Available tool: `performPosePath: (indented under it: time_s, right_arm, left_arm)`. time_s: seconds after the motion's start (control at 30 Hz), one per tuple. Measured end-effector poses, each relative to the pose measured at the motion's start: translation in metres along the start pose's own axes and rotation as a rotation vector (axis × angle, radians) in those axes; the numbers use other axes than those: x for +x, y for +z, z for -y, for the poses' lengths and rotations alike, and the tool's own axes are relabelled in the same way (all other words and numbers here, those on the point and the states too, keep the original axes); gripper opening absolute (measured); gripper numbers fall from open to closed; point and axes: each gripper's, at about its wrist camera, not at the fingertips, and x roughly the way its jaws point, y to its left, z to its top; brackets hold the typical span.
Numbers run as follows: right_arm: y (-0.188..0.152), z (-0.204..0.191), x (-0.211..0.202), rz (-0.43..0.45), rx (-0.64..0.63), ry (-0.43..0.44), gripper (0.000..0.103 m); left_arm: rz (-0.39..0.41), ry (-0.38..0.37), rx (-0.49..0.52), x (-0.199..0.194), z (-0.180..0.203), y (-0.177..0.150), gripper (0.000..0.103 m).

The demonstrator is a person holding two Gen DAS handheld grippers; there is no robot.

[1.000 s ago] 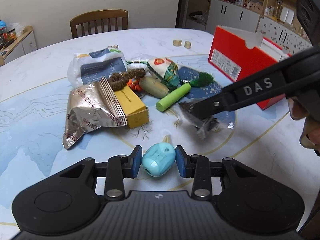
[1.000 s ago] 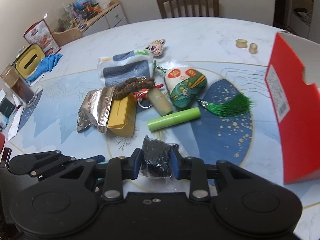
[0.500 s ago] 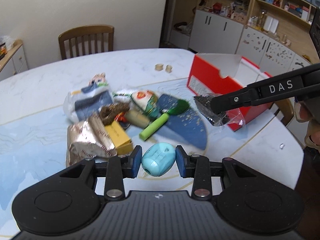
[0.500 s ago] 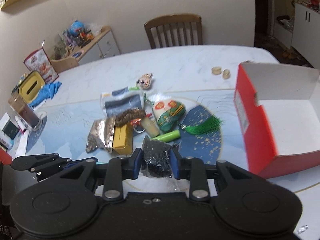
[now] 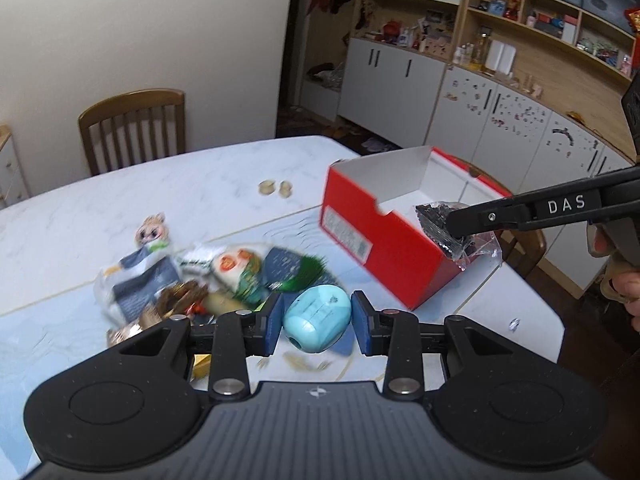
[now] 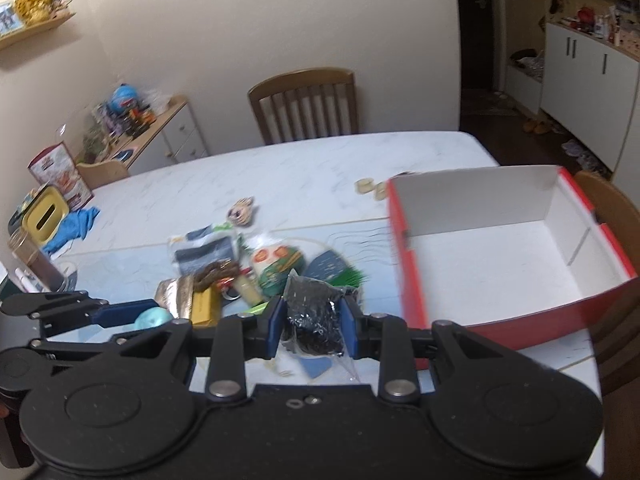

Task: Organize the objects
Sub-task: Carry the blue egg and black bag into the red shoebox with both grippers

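Transport step: left hand-held gripper (image 5: 317, 323) is clamping a turquoise egg-shaped toy (image 5: 317, 318), right hand-held gripper (image 6: 313, 322) is pinching a black packet in clear wrap (image 6: 316, 316), both carried above the counter (image 6: 304, 168). Red box (image 6: 412, 280) is sitting open and empty at 3 o'clock of the leftover pile (image 6: 240, 268). Next move, probably: bringing each load over the box rim, lowering inside, then letting go.

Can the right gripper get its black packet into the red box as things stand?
Probably yes. The right gripper, shut on the black packet, is raised beside the red box, whose top is open and inside looks bare; nothing stands between them.
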Motion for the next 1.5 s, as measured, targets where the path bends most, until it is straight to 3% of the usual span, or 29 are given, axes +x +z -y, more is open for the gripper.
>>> performPosePath:
  time_s: [0.63,1.07,1.5]
  right_arm:
    - [0.029,0.125,-0.017,0.008,0.006,-0.06,0.029]
    - [0.047,0.2,0.023,-0.048,-0.043,-0.043,0.029]
    - [0.056,0.239,0.075,-0.133,-0.164,-0.044,0.029]
  left_arm:
    - [-0.014,-0.013,0.018,0.08,0.096,0.081,0.036]
    - [-0.087,0.037,-0.014,0.168,0.148,0.12,0.036]
    - [-0.188,0.117,0.008,0.257,0.169,0.142,0.036]
